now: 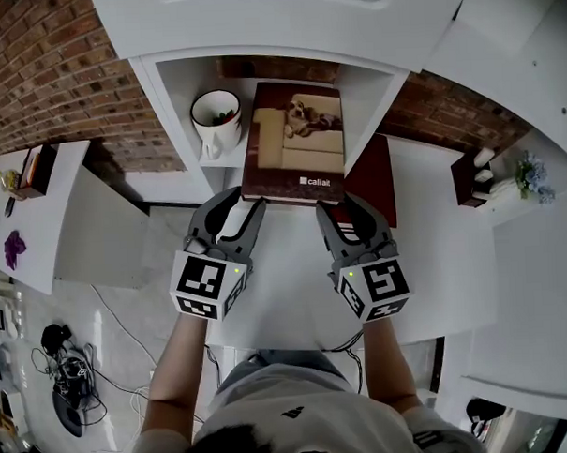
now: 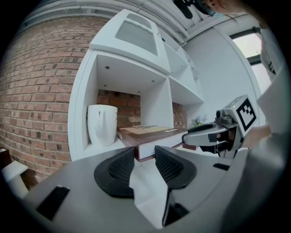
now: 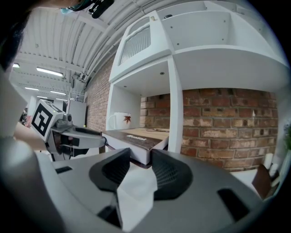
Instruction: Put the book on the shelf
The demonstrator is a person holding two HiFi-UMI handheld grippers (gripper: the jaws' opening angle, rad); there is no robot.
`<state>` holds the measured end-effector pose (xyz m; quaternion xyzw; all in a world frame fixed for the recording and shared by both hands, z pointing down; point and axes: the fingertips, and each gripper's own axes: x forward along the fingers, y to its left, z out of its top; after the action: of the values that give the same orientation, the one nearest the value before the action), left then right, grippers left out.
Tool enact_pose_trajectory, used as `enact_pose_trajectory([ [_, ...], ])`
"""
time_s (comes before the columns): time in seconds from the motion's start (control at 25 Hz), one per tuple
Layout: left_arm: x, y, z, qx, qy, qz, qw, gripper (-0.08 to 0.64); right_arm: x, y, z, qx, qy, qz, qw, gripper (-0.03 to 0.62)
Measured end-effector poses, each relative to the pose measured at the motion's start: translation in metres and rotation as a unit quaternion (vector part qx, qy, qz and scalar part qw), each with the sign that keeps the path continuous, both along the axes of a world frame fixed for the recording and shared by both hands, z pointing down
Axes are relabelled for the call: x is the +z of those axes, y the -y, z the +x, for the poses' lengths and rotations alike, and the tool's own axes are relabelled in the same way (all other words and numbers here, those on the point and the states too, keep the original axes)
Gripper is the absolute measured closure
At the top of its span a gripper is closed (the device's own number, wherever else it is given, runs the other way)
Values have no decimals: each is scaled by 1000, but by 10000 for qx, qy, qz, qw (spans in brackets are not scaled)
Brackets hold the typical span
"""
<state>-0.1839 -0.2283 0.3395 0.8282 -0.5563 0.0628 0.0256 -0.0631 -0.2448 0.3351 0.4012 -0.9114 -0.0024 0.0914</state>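
Observation:
The book (image 1: 294, 141), with a dog on a sofa on its cover, lies flat in the open shelf compartment (image 1: 177, 103), and its near end sticks out over the white table (image 1: 287, 296). My left gripper (image 1: 238, 208) is open at the book's near left corner. My right gripper (image 1: 344, 209) is open at the near right corner. In the left gripper view the book's (image 2: 152, 136) corner shows just beyond the open gripper (image 2: 144, 158), and the right gripper view shows the same of the book (image 3: 136, 139) and its gripper (image 3: 141, 160). Neither pair of pads clamps the book.
A white mug (image 1: 216, 120) stands in the compartment left of the book. A dark red flat thing (image 1: 375, 177) lies on the table under the book's right side. A small dark holder (image 1: 471, 177) and flowers (image 1: 533, 177) stand at the right, with brick wall behind.

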Motion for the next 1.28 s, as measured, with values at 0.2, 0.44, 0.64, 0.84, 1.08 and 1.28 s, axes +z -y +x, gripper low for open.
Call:
enact_pose_trajectory([
  [0.2, -1, 10, -1, -89, -16, -30, 10000, 411, -1, 11, -1, 33, 2, 12, 10000, 439],
  [0.44, -2, 21, 1, -173, -44, -59, 9998, 413, -2, 23, 1, 151, 3, 35, 9999, 439],
  [0.64, -3, 30, 0, -272, -82, -61, 9996, 413, -2, 34, 1, 223, 14, 23, 9997, 439],
  [0.84, -3, 39, 0, -308, -67, -86, 9995, 413, -2, 42, 0, 278, 53, 8, 9996, 439],
  [1.08, -3, 45, -2, -360, -71, -98, 9993, 413, -2, 47, -2, 318, 78, 38, 9995, 439],
  [1.28, -4, 41, -2, -382, 198, 24, 9991, 413, -6, 44, 2, 350, 218, 33, 9991, 439],
])
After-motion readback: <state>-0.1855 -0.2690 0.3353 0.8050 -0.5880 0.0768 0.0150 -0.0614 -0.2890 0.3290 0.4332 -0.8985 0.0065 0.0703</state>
